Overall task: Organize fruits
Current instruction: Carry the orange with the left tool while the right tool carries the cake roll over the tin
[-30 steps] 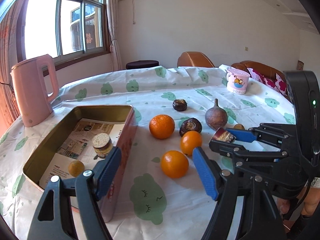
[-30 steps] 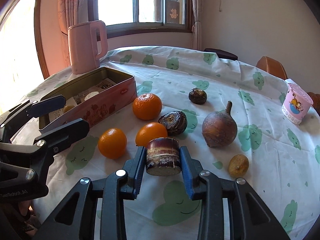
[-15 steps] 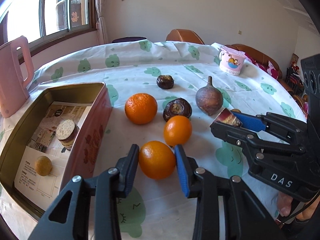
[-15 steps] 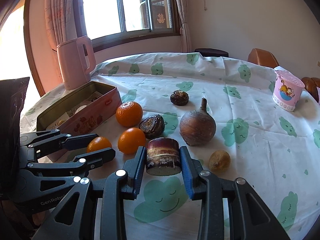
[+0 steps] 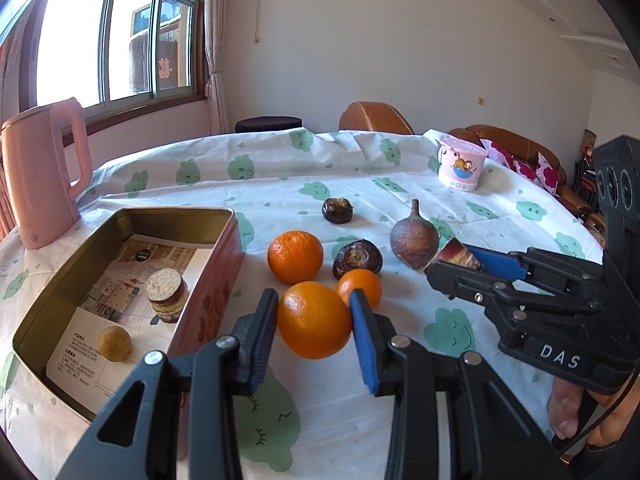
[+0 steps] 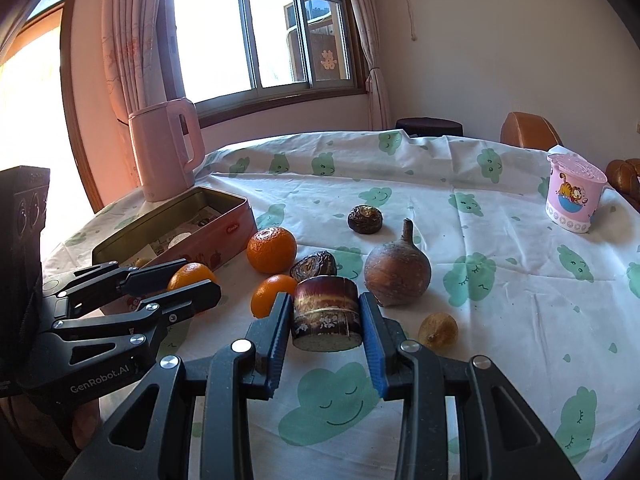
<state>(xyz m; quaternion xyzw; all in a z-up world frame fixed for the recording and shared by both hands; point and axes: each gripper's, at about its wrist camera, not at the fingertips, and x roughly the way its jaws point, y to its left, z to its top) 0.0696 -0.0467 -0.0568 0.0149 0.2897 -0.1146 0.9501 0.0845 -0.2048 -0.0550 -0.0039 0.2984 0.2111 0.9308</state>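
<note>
My left gripper (image 5: 314, 300) is shut on the nearest orange (image 5: 314, 322), just right of the open pink tin (image 5: 208, 280); I cannot tell whether the orange still touches the cloth. In the tin lie a cut sugarcane piece (image 5: 166, 294) and a small yellowish fruit (image 5: 115, 343). My right gripper (image 6: 325, 304) is shut on another dark sugarcane piece (image 6: 326, 314), held over the cloth. Between the grippers sit a large orange (image 5: 295, 256), a small orange (image 5: 362, 282), two dark water chestnuts (image 5: 357, 258) (image 5: 338, 210) and a brown stemmed fruit (image 5: 414, 242). A small yellow fruit (image 6: 438, 330) lies by the right gripper.
A pink kettle (image 5: 40, 172) stands behind the tin at the far left. A pink cartoon cup (image 5: 462, 164) sits at the back right. Brown chairs (image 5: 374, 118) ring the round table with its cloud-print cloth (image 5: 452, 330).
The left jaws went from wide open beside the tin to shut on the front orange. The right gripper kept its hold on the sugarcane piece and barely moved.
</note>
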